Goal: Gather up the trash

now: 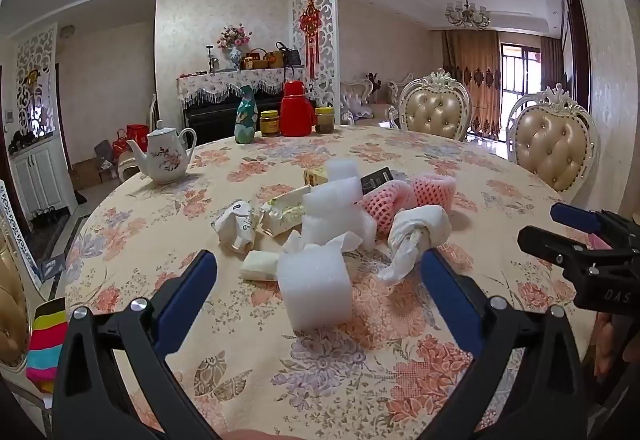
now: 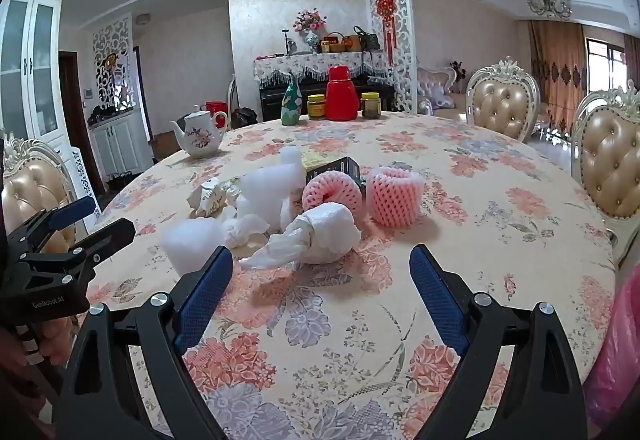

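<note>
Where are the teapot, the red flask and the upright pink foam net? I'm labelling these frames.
teapot [image 1: 165,156]: left wrist view, on its belly.
red flask [image 2: 341,99]: right wrist view, on its body.
pink foam net [image 2: 394,196]: right wrist view, on its side wall.

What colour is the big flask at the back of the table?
The flask is bright red, clearest in the right wrist view.

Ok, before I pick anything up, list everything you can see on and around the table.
foam blocks: several, white, table centre
fruit nets: two, pink, behind the bag
knotted plastic bag: one, white, nearest the right gripper
crumpled wrappers: a few, white and yellow, left of the foam
black box: one, mid-pile
teapot: one, white floral, left edge
thermos: one, red, far edge
jars: two, yellow-lidded, beside thermos
vase: one, teal
chairs: tufted, beige
left gripper: open
right gripper: open
</note>
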`<state>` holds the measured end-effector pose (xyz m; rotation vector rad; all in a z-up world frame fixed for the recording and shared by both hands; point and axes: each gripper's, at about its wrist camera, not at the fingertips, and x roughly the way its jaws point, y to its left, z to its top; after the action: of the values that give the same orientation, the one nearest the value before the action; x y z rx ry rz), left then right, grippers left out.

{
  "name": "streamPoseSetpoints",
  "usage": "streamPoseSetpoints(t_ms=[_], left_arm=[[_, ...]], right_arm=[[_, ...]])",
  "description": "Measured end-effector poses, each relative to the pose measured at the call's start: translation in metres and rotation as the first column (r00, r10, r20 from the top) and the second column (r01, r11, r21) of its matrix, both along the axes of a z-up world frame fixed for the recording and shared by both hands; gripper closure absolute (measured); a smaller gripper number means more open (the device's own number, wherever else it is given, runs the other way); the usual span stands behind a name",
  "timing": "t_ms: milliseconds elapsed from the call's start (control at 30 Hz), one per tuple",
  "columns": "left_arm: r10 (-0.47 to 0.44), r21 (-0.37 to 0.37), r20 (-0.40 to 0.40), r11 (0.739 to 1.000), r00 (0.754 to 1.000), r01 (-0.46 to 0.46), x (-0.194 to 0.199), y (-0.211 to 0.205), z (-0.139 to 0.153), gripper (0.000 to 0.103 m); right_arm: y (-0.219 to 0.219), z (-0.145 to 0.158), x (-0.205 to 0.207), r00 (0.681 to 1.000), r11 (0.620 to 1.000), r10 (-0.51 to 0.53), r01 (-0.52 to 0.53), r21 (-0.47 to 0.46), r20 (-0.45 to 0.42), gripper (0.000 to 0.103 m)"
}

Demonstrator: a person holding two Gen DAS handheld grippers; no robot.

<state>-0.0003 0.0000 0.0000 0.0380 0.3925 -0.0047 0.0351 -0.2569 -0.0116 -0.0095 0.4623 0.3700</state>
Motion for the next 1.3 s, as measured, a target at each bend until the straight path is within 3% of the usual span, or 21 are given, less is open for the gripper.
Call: streamPoseSetpoints(t_ms=[1300], left_arm=[[0.000,-0.002,-0.017,1.000,1.000,0.000,-0.0020,0.0014,-0.0072,0.004]], right_arm=[[0.0004,-0.0068,0.0005,1.000,1.000,-0.002,0.002,0.031,-0.019,0.018]])
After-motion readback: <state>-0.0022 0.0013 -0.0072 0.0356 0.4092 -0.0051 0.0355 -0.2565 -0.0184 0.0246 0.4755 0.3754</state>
